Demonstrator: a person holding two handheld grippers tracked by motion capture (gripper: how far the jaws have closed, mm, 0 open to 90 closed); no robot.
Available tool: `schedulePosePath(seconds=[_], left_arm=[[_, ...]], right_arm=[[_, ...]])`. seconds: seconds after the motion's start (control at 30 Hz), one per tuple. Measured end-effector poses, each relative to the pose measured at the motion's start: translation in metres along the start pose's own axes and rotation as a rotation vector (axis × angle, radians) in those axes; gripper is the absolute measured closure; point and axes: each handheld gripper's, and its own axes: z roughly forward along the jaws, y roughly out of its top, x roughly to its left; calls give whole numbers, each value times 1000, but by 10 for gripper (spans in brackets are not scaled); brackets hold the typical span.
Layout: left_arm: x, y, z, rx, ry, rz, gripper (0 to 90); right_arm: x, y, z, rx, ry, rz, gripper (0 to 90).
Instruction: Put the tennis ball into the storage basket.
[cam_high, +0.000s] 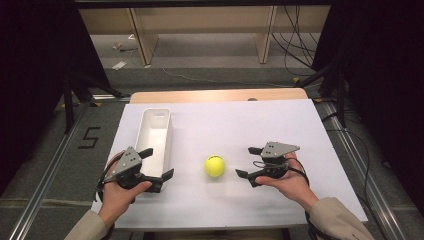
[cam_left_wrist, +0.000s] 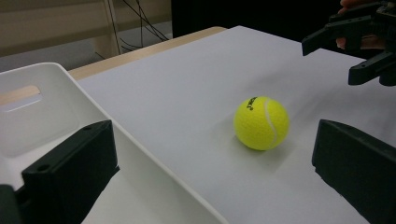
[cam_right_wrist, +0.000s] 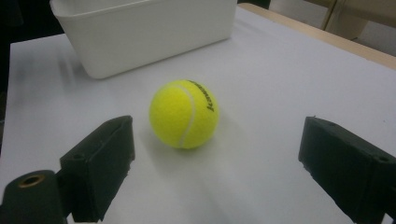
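High view: a yellow tennis ball (cam_high: 214, 166) is lying on the white table (cam_high: 240, 125), between the left gripper (cam_high: 159, 169) and the right gripper (cam_high: 246, 162) — both are pointing inward with jaws spread and holding nothing. A white bin (cam_high: 155, 135) is standing just left of the ball.

Left gripper view: the ball (cam_left_wrist: 261, 123) is sitting ahead between the spread jaws, untouched, with the bin (cam_left_wrist: 56, 107) at the left.

Right gripper view: the ball (cam_right_wrist: 184, 113) is resting between the wide-open jaws — the bin (cam_right_wrist: 140, 28) is standing beyond it.
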Motion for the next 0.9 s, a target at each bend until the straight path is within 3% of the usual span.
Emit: schedulePosePath(seconds=[0.9], left_arm=[[0, 0, 0, -2, -2, -1, 0]], right_arm=[[5, 6, 23, 24, 37, -17, 114]])
